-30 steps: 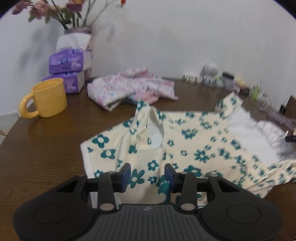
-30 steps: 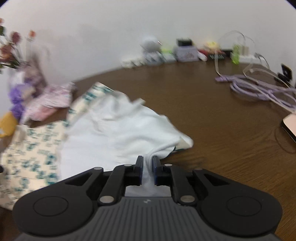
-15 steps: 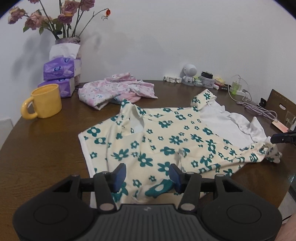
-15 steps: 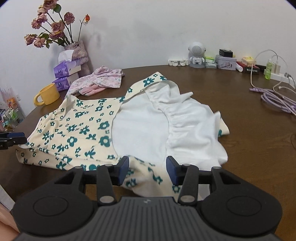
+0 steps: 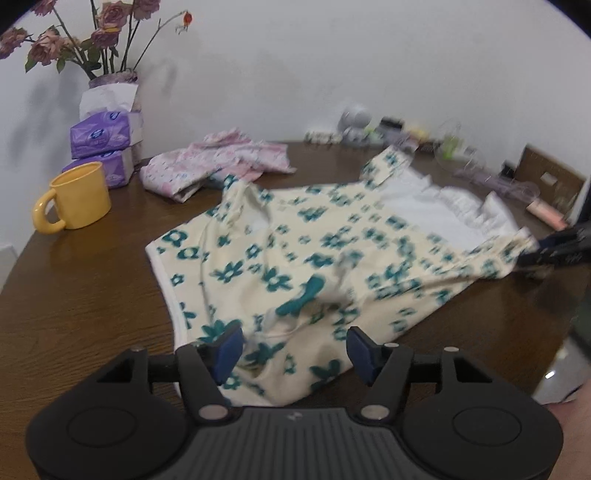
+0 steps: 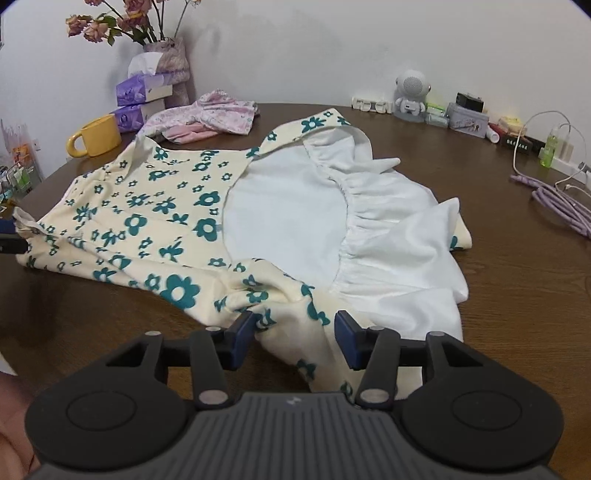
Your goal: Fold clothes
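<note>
A yellow mug point(image 5: 75, 197) is standing at about ten o'clock on the desk point(image 5: 85, 295), its inside hidden from view. Behind it, purple tissue boxes point(image 5: 101, 133) are sitting stacked, white tissue poking out of the top one, and a vase point(image 6: 170, 61) behind them is holding dried pink roses point(image 5: 99, 22). The left claw point(image 5: 293, 347) is hanging with its blue pads apart; the near hem of the cream dress with teal flowers point(image 5: 295, 258) is lying loosely between them, with neither pad seeming to press it. The right claw point(image 6: 295, 339) is likewise standing apart, a bunched fold of the same dress point(image 6: 155, 206) lying between its pads, the left pad close against the fabric but not pinching it. The dress is lying spread across the middle of the brown wooden desk, its white lining point(image 6: 332, 221) turned up toward three o'clock in the left view. In the left view the other claw's dark tip is showing at three o'clock beside the dress edge. A crumpled pink garment point(image 5: 218, 162) is lying at twelve o'clock, beyond the dress. Along the desk's far edge, against a plain white wall point(image 5: 332, 66), a small grey robot-shaped figure point(image 6: 410, 94), little boxes and bottles are sitting in a row, and purple cables point(image 6: 557, 203) are lying coiled at about two o'clock in the right view.
</note>
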### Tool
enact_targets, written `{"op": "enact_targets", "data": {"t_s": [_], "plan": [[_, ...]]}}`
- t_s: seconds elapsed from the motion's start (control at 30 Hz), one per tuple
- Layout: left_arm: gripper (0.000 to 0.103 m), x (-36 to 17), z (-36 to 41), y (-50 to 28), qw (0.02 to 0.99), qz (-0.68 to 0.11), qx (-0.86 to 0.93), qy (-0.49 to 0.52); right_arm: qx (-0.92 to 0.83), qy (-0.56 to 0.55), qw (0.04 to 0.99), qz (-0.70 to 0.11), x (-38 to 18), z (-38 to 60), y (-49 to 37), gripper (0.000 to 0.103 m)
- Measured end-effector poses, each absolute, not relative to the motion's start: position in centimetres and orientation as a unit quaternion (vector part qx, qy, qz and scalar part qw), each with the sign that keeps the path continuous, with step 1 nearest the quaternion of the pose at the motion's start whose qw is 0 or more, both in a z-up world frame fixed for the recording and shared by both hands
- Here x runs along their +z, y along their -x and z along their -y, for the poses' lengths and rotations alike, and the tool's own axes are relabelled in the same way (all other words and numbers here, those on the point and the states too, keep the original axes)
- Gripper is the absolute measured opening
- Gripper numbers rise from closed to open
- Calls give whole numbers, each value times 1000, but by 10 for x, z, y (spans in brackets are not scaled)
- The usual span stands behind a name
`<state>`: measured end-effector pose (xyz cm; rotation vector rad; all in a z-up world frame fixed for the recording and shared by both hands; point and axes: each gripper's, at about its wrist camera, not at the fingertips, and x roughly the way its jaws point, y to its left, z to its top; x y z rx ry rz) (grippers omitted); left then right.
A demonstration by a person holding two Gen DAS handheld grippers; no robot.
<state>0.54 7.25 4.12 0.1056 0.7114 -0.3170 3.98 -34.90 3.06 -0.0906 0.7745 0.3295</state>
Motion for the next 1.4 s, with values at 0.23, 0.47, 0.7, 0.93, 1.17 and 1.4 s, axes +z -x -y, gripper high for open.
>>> {"op": "enact_targets", "data": {"t_s": [0.23, 0.47, 0.7, 0.93, 1.17, 1.4], "plan": [[23, 29, -71, -38, 923, -355, -132, -62, 161, 28, 910, -380, 23, 347, -68, 15], [18, 28, -64, -86, 924, -350, -124, -94, 164, 34, 911, -377, 21, 330, -107, 14], [13, 52, -72, -92, 938, -303, -138, -100, 173, 32, 911, -373, 35, 323, -123, 8], [12, 69, -89, -27, 940, -258, -188, -117, 199, 21, 904, -378, 61, 336, -83, 6], [10, 44, -95, 19, 929, -263, -206, -160, 198, 40, 886, -417, 46, 335, -57, 6], [16, 51, -97, 37, 933, -249, -195, -170, 182, 33, 892, -413, 41, 339, -49, 10]]}}
